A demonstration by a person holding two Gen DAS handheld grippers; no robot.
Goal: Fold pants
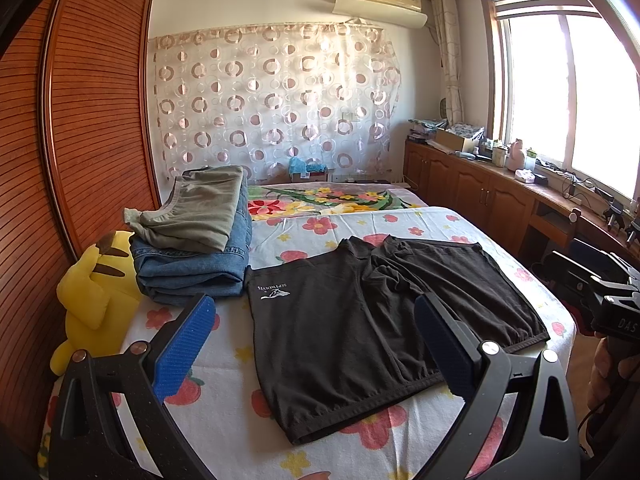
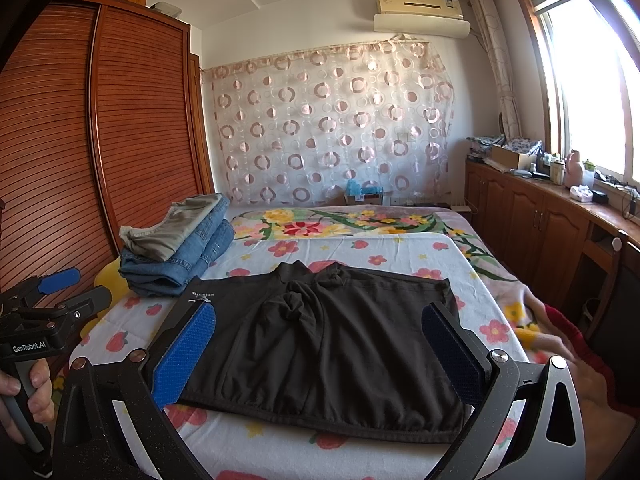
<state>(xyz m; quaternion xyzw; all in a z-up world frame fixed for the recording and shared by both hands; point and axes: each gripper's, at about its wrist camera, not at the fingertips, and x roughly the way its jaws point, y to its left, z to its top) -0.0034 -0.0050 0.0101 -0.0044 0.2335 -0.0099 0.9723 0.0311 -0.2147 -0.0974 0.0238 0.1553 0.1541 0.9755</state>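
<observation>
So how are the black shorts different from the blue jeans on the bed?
The black shorts lie spread flat and alone, while the blue jeans are folded into a thick bundle. The jeans have a folded grey-green garment on top; the shorts have nothing on them. The shorts show a small white logo; the jeans show none. Both rest on the flowered bed.

Strong daylight enters through the large wood-framed window on the right side of both views. Its panes are overexposed to plain white, and a soft violet glare spreads from them across the upper right corner of the right wrist view. Far from the window, the brown slatted wooden wardrobe is dimmer but still readable. The black fabric shorts on the flowered bed sheet lose their folds in darkness. Fisheye distortion bends the wardrobe edges, and the corners are black. Near the window, a moving hand is blurred.
</observation>
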